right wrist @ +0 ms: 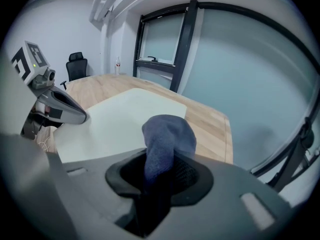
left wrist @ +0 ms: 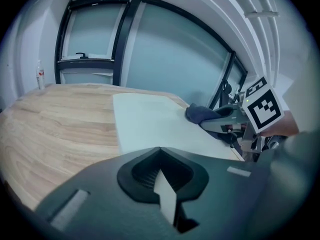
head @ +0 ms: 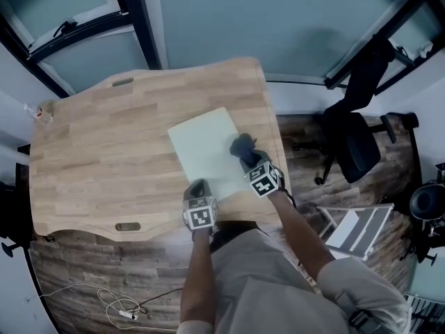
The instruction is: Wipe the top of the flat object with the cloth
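Note:
A pale flat board (head: pixel 205 148) lies on the wooden table (head: pixel 104 158), right of its middle. My left gripper (head: pixel 197 186) is at the board's near corner, and in the left gripper view (left wrist: pixel 162 184) the jaws are shut on that pale corner. My right gripper (head: pixel 247 155) is shut on a dark blue cloth (head: pixel 243 145), which rests on the board near its right edge. In the right gripper view the cloth (right wrist: pixel 167 136) bulges out of the jaws (right wrist: pixel 157 179) over the board (right wrist: pixel 120 116). The left gripper view shows the cloth (left wrist: pixel 200 114) lying on the board (left wrist: pixel 150 124).
A small bottle (head: pixel 42 114) stands at the table's far left corner. A black office chair (head: pixel 354 145) and a white folding frame (head: pixel 354 228) stand on the floor to the right. Cables (head: pixel 118 305) lie on the floor at the near left.

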`<state>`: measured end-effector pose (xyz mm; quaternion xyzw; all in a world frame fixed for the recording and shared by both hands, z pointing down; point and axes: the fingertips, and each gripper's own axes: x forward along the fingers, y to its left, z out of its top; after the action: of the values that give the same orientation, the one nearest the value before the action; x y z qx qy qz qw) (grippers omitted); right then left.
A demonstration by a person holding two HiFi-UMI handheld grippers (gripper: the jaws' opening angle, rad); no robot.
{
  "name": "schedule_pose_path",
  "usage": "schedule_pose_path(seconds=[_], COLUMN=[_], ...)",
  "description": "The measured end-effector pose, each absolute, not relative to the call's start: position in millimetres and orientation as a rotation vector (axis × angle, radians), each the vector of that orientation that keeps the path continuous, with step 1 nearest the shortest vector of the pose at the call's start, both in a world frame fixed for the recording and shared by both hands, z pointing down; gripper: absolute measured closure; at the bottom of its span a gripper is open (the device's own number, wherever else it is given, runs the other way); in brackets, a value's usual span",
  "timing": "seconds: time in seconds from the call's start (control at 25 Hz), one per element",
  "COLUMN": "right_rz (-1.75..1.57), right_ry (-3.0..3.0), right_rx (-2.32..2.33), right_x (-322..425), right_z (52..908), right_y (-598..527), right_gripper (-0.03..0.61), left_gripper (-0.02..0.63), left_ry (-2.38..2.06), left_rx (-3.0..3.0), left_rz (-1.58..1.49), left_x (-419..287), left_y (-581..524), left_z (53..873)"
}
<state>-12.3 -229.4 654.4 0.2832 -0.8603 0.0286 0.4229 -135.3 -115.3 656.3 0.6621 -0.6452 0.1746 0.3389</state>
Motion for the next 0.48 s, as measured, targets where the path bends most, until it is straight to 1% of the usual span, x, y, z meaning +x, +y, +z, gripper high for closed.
schedule_pose_path(seconds=[0.28,0.48], right_rz=[-0.001,-0.091], right_ry=[-2.118,-2.091], right_rx=[0.703,0.583], right_x=[-13.9,-37.3], right_z=[654.3,657.0], right_y=[-219.3,-199.6], right_gripper=[0.474,0.480], left_gripper=[0.606,0.606], left_ry=[-1.645,-1.674], left_rx=[1.738,1.804], left_rz=[0.460,0.493], left_x=[-131.9,-127.7], left_y=[-108.0,-110.8], left_z=[659.3,649.2])
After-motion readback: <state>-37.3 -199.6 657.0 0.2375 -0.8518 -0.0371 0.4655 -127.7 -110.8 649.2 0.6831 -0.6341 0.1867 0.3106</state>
